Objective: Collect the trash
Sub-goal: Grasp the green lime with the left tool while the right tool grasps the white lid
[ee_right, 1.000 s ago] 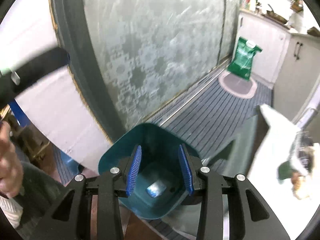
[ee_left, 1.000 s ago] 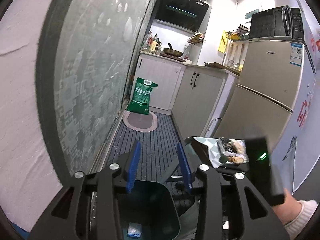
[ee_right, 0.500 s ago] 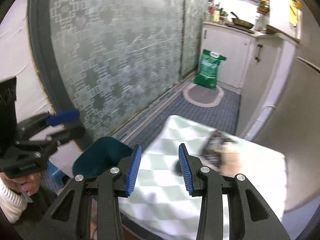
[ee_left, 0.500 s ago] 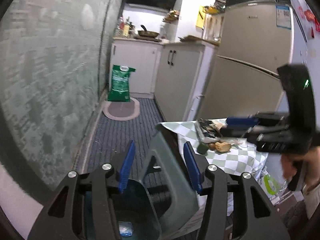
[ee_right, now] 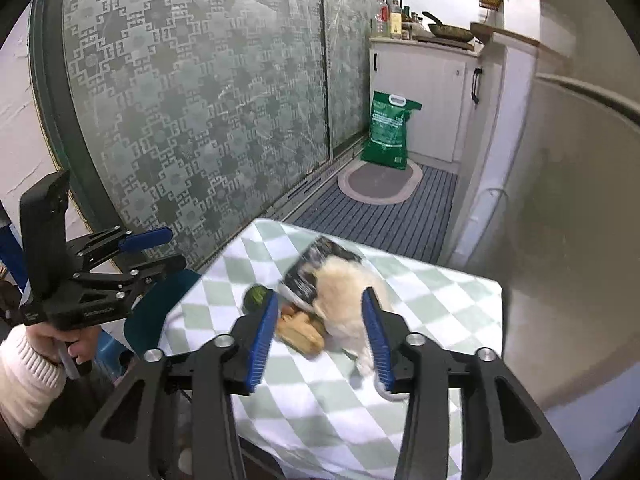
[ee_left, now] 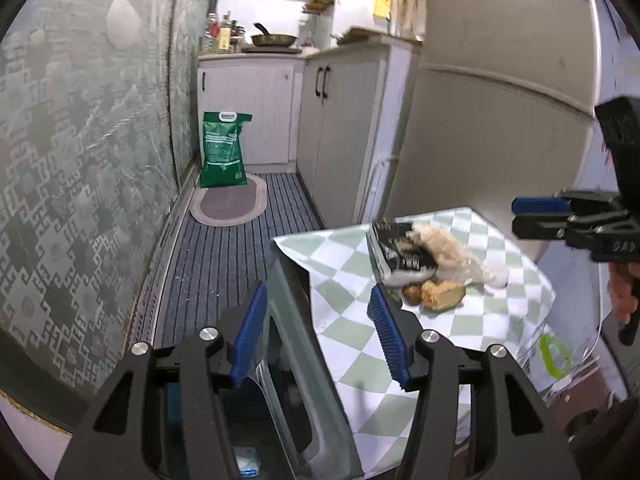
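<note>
In the right wrist view, the trash pile [ee_right: 336,300] of crumpled tissue, black wrapper and bread scraps is seen at frame centre on the checked tablecloth [ee_right: 440,312]. The right gripper [ee_right: 320,340] is released, its jaws just widened, nothing between them. The left gripper [ee_left: 320,340], also released and just widened, is empty. One piece should be straddled squarely before closing, without the cloth being pinched.

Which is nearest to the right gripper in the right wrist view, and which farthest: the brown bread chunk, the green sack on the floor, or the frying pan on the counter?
1. Brown bread chunk: on the checked tablecloth, just ahead of the open right gripper.
2. Green sack: on the floor, down the aisle.
3. Frying pan: on the far counter, top of view.
</note>
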